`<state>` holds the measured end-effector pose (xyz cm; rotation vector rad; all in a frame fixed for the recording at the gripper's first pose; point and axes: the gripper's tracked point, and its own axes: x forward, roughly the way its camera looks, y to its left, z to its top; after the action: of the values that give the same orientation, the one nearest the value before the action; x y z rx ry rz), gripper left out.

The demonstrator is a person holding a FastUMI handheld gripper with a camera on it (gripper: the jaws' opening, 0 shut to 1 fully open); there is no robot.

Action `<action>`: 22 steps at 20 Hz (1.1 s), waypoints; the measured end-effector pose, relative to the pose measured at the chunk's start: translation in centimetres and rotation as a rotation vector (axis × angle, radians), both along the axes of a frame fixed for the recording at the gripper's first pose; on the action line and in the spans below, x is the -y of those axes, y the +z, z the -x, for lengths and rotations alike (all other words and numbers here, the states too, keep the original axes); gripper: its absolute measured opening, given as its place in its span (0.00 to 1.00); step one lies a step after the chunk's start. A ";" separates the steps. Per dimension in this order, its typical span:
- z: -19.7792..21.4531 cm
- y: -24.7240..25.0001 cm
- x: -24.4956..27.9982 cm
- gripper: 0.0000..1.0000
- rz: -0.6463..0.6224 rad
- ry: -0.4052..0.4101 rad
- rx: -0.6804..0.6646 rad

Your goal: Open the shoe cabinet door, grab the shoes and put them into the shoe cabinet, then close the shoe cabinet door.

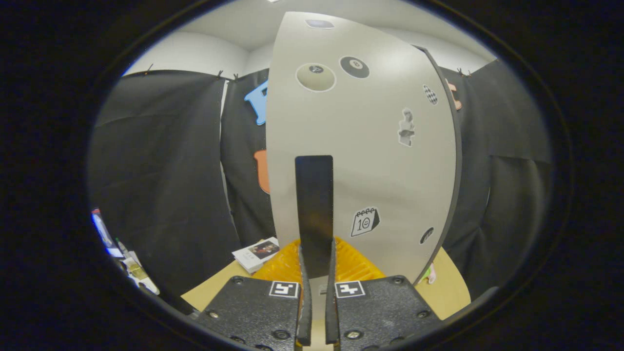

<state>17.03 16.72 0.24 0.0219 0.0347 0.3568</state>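
Black-cloth booth, hand-held gripper (317, 273) clamped on the dark handle (314, 209) of grey cabinet door (385, 161).

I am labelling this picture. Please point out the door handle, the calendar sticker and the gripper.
door handle (314, 204): gripper view, middle of the dark bar.
calendar sticker (364, 222): gripper view, its centre, on the door.
gripper (318, 292): gripper view, between fingertips closed on the handle.

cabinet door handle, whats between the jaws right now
The dark handle of the shoe cabinet door sits between the gripper jaws, which clamp it, in the gripper view.
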 end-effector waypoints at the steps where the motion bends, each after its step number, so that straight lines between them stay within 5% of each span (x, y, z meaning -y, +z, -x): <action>1: 0.5 -0.1 0.5 0.14 0.004 -0.002 0.000; 6: 3.4 -0.4 4.4 0.14 -0.015 -0.009 -0.013; 22: 8.9 -1.8 22.8 0.04 -0.065 -0.303 -0.036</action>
<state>8.09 -6.08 -1.58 0.0964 0.0543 0.0548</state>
